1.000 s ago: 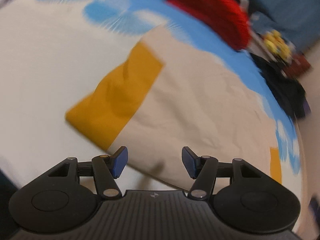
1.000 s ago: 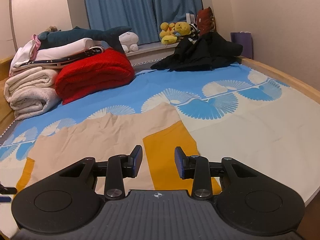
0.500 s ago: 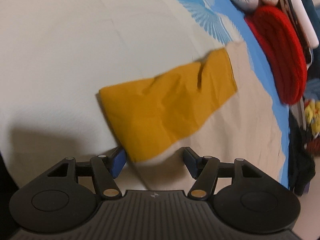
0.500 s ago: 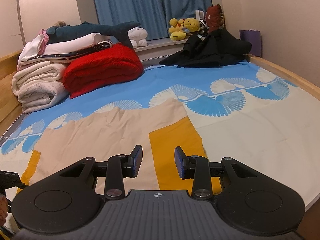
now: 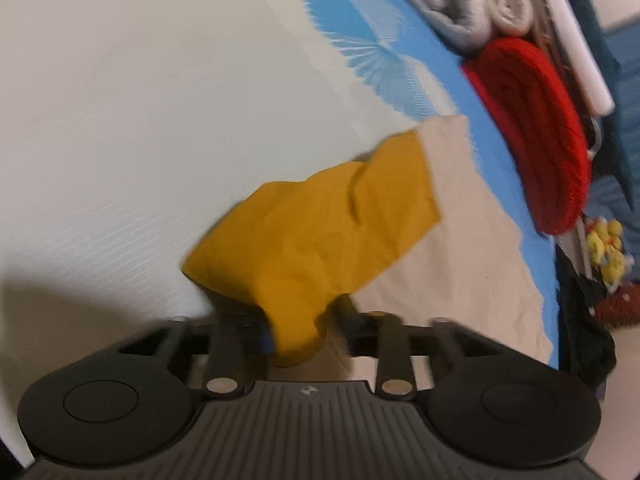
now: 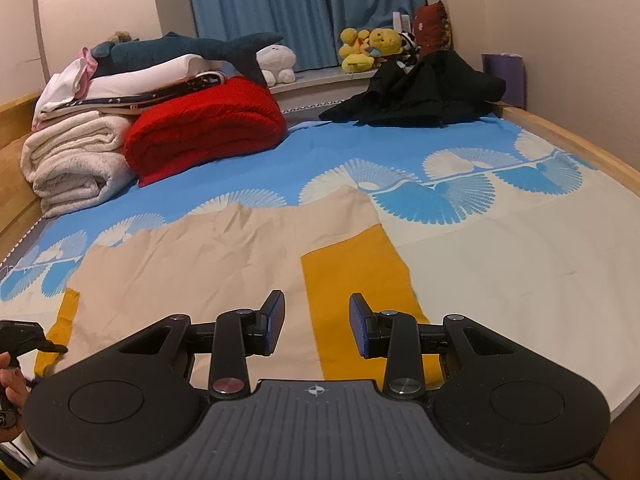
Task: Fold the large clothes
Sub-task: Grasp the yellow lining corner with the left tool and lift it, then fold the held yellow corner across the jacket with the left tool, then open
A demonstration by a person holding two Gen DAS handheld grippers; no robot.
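A large beige shirt [image 6: 224,256] with yellow sleeves lies spread flat on the blue and white bedsheet [image 6: 520,248]. In the left wrist view my left gripper [image 5: 300,332] has the end of one yellow sleeve [image 5: 320,236] bunched between its fingers; the jaws are closing and the cloth hides the fingertips. The right wrist view shows my right gripper [image 6: 316,324] open just above the other yellow sleeve [image 6: 356,276], nothing between its pads. At that view's far left edge the left gripper [image 6: 24,340] and a hand [image 6: 10,380] show by the sleeve [image 6: 66,308].
A folded red blanket [image 6: 204,128] and rolled white towels [image 6: 76,160] are stacked at the bed's far left, a shark plush [image 6: 192,46] on top. A heap of black clothes [image 6: 420,92] lies at the far right. The wooden bed frame [image 6: 580,140] runs along the right.
My left gripper came down onto the end of the yellow sleeve, rolled, and its jaws drew in on the cloth, which is now bunched up. The right gripper stayed put.
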